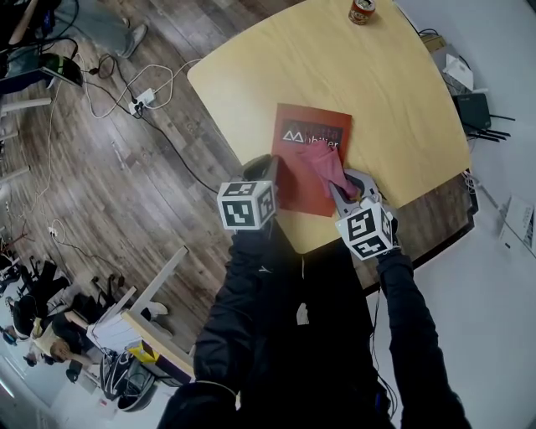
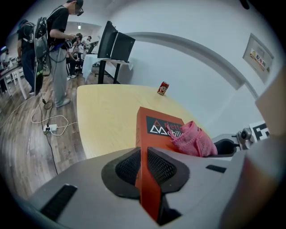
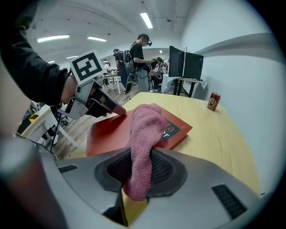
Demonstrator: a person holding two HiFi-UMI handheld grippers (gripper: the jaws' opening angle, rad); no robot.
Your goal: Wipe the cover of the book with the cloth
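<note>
Your right gripper point(image 3: 143, 172) is closed on one end of the pink cloth point(image 3: 143, 129), and the rest of it drapes forward onto the book point(image 3: 107, 132). Your left gripper point(image 2: 145, 167) has clamped the book's left edge between its pads.

The book lies by the near edge of the table point(image 1: 335, 59). With only that thin edge pinched, a hard stroke toward you could swing the book round the pinch or drag it over the near edge. The cloth is held by so little that it may bunch up or slip free.

Only the head view shows how close the book is to that edge. The red can point(image 1: 362, 10) at the far edge is well clear.
</note>
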